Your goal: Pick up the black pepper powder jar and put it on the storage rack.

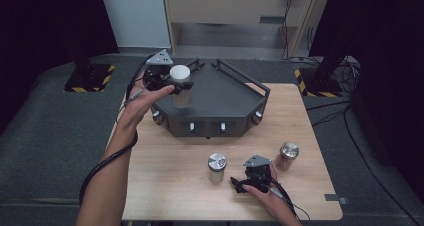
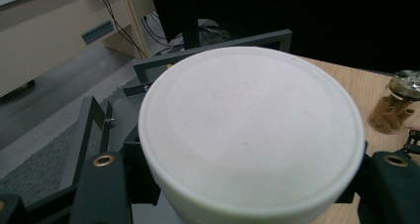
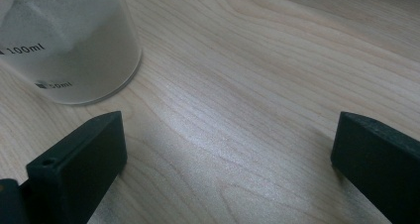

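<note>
From the high view, the left gripper (image 1: 176, 87) clamps one white-lidded clear jar (image 1: 180, 85) above the dark grey angular metal tray (image 1: 220, 103). Two more jars stand on the light wooden table (image 1: 165, 176): a silver-lidded frosted jar (image 1: 216, 167) and a silver-lidded jar of brown sticks (image 1: 286, 155). The right gripper (image 1: 240, 185) rests between them.

In the left gripper view, the held jar's white lid (image 2: 250, 130) sits between both jaws.

In the right gripper view, the jaws stand wide apart over bare wood, the frosted jar (image 3: 69, 40) beside one.

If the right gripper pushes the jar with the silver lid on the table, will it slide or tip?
The silver-lidded jar stands upright and looks taller than wide, so a push near the lid would probably tip it. Its round wall could then roll on the smooth wooden table. The clear body looks like glass or plastic, likely slippery for the right gripper.
</note>
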The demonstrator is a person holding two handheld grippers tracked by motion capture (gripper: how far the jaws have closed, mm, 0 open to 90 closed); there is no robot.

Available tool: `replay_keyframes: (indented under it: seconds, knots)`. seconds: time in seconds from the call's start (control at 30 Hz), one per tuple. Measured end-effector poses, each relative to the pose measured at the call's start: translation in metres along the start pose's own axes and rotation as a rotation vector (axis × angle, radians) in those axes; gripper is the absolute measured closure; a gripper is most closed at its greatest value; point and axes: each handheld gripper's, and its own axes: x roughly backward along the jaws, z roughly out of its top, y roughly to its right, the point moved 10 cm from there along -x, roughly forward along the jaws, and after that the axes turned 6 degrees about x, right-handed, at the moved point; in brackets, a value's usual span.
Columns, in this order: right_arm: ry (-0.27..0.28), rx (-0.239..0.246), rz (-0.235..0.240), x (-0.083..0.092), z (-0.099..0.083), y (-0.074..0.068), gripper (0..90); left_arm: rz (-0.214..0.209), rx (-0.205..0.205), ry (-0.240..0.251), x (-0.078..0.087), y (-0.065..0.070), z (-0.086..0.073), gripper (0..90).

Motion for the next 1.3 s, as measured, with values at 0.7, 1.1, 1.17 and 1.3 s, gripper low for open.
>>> replay_keyframes:
  seconds: [0.7,1.1,1.17,1.3]
  knots:
    - [0.000,0.001,-0.001,0.000,0.000,0.000,0.7,-0.007,0.013,-0.018,-0.020,-0.011,-0.010,32.7]
    - [0.000,0.000,0.000,0.000,0.000,0.000,0.7,0.001,0.015,-0.053,-0.030,-0.012,-0.018,32.7]
    - [0.000,0.000,0.000,0.000,0.000,0.000,0.7,0.005,0.014,-0.056,-0.030,-0.013,-0.019,32.7]
    - [0.000,0.000,0.000,0.000,0.000,0.000,0.7,0.008,0.023,-0.050,-0.030,-0.014,-0.021,32.7]
